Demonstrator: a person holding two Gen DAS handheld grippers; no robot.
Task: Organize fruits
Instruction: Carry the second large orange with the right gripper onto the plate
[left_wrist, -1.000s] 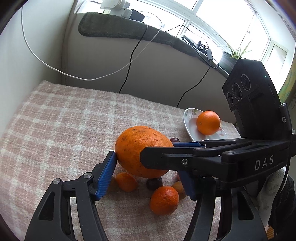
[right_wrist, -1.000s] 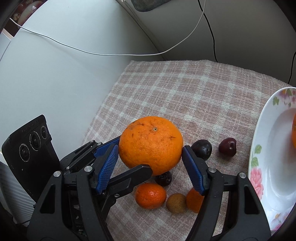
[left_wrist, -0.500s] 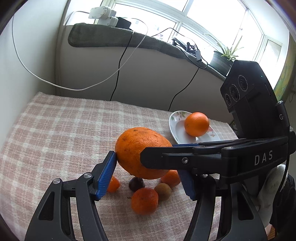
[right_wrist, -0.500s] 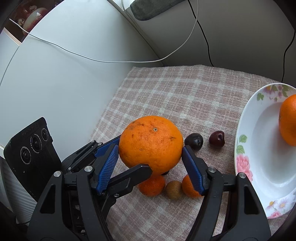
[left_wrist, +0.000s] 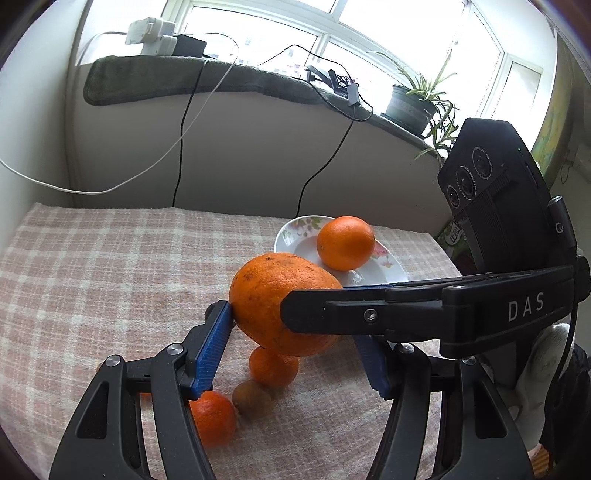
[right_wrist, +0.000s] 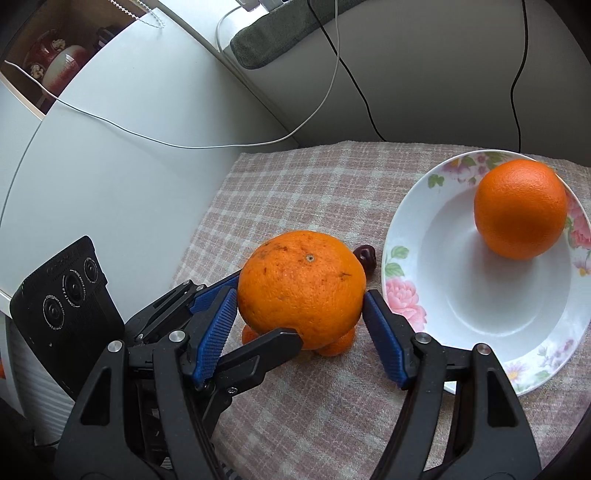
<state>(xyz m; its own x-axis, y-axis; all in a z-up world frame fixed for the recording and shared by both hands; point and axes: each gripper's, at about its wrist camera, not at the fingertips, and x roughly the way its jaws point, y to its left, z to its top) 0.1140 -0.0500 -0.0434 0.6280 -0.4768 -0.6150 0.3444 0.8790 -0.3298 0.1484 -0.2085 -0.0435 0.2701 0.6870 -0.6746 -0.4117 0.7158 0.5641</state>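
Note:
A large speckled orange (left_wrist: 282, 302) is held above the checked cloth by both grippers at once. My left gripper (left_wrist: 295, 347) is shut on it, and my right gripper (right_wrist: 301, 328) is shut on it from the other side; the orange also shows in the right wrist view (right_wrist: 301, 288). A white flowered plate (right_wrist: 461, 295) lies to the right with a smooth orange (right_wrist: 521, 208) in it. Small fruits lie under the held orange: two mandarins (left_wrist: 273, 367) (left_wrist: 212, 417), a brown round fruit (left_wrist: 253, 398) and a dark red one (right_wrist: 365, 254).
The table is covered by a pink checked cloth (left_wrist: 110, 277). A grey wall with hanging cables (left_wrist: 181, 147) stands behind, with a windowsill and potted plant (left_wrist: 410, 103) above. A white cabinet (right_wrist: 129, 184) borders the table's left side.
Both grippers have carried the large orange up and towards the plate. The plate with its orange now looks nearer, and the small fruits have slipped below and behind the held orange.

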